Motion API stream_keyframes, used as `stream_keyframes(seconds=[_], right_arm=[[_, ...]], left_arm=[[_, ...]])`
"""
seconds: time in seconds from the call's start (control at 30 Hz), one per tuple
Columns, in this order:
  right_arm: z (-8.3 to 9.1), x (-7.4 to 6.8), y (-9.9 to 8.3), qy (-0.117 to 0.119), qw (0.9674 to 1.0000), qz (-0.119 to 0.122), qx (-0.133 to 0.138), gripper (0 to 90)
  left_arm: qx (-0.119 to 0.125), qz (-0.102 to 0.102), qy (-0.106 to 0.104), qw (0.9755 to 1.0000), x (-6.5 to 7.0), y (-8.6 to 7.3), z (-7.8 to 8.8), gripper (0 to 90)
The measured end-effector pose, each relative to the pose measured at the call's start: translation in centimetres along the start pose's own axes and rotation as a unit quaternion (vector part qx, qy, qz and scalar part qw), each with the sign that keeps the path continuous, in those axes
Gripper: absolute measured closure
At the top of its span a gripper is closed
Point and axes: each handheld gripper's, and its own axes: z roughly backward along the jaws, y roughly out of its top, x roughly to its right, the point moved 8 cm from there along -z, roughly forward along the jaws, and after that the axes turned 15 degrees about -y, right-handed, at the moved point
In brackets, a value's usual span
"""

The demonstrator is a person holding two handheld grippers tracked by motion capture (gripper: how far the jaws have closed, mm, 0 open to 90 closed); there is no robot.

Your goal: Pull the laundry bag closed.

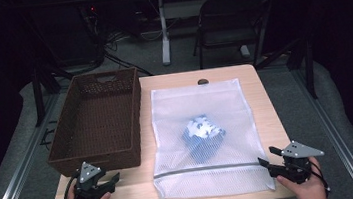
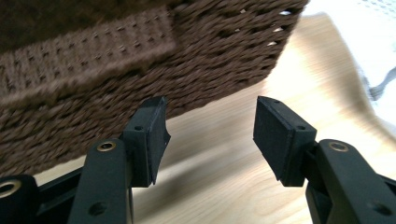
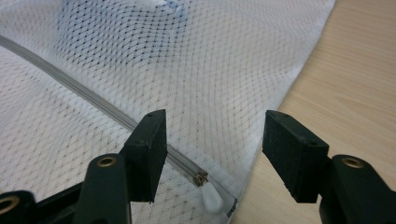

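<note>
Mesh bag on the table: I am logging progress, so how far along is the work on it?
Little looks done: the mesh bag lies flat, its zipper closed, a blue-and-white item inside. In hand: the right gripper, jaws open, hovers over the zipper pull. The left gripper, open, holds nothing near the brown basket. Left, probably: gripping the pull and unzipping.

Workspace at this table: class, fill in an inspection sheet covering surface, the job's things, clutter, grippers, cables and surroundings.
Surface: light wooden table, bare around the items.
Job's things: white mesh laundry bag lying flat, zipper closed with its pull at the bag's right end; blue-and-white item inside. Empty brown woven basket to its left.
Clutter: small dark object at far edge.
Grippers: left hand-held gripper open, near basket; right hand-held gripper open over zipper pull.
Cables: bundle on floor.
Surroundings: folding chair, dark room.
</note>
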Motion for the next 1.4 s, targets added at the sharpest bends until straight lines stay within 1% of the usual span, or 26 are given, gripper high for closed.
stream_keyframes(seconds=[0.07, 0.13, 0.17, 0.2, 0.33, 0.43, 0.53, 0.63, 0.77, 0.87, 1.0, 1.13, 1.27, 1.4], right_arm=[[0.0, 0.0, -0.1, 0.0, 0.9999, -0.01, -0.001, 39.7], [0.0, 0.1, -0.1, 0.0, 1.0, -0.008, 0.001, 39.9], [0.0, 0.1, -0.1, 0.0, 1.0, -0.009, 0.002, 40.1], [-0.1, 0.2, -0.1, -0.001, 1.0, -0.008, 0.002, 40.3], [-0.2, 0.5, -0.3, -0.003, 0.9997, -0.022, -0.001, 40.7], [-0.4, 0.4, -0.4, 0.004, 0.9996, -0.027, 0.0, 41.0], [-0.6, 0.3, -0.5, 0.006, 0.9996, -0.025, -0.005, 41.0], [-0.8, 0.4, -0.7, 0.003, 0.9997, -0.024, -0.01, 41.0], [-0.9, 0.7, -1.0, 0.004, 0.9991, -0.039, -0.018, 40.7], [-1.0, 0.8, -1.0, 0.004, 0.9988, -0.044, -0.02, 40.6], [-1.1, 1.0, -1.1, 0.002, 0.9989, -0.044, -0.018, 40.5], [-1.2, 1.2, -1.2, 0.0, 0.9987, -0.048, -0.019, 40.4], [-1.3, 1.1, -1.2, 0.0, 0.9988, -0.045, -0.02, 40.4], [-1.3, 1.0, -1.1, -0.001, 0.9989, -0.043, -0.018, 40.3]], left_arm=[[0.007, 0.003, -0.001, 1.0, -0.2, 0.0, 0.2, 44.8], [0.009, 0.001, 0.002, 1.0, -0.4, 0.0, 0.3, 44.8], [0.011, 0.004, 0.003, 0.9999, -0.5, -0.1, 0.2, 44.8], [0.01, 0.007, 0.002, 0.9999, -0.6, -0.2, 0.2, 45.0], [0.008, 0.013, 0.0, 0.9999, -0.9, -0.5, 0.1, 45.0], [0.003, 0.017, -0.004, 0.9998, -1.0, -0.6, -0.2, 45.1], [-0.004, 0.018, -0.005, 0.9998, -1.0, -0.8, -0.5, 45.0], [-0.008, 0.018, -0.004, 0.9998, -1.1, -0.9, -0.6, 44.9], [-0.007, 0.024, 0.001, 0.9997, -1.5, -1.1, -0.7, 44.9], [-0.01, 0.028, -0.001, 0.9996, -1.5, -1.2, -0.7, 44.9], [-0.009, 0.027, 0.001, 0.9996, -1.5, -1.1, -0.7, 44.7], [-0.007, 0.031, 0.001, 0.9995, -1.6, -1.2, -0.7, 44.5], [-0.012, 0.03, 0.002, 0.9995, -1.7, -1.3, -0.7, 44.3], [-0.011, 0.031, 0.002, 0.9995, -1.6, -1.3, -0.7, 44.1]])
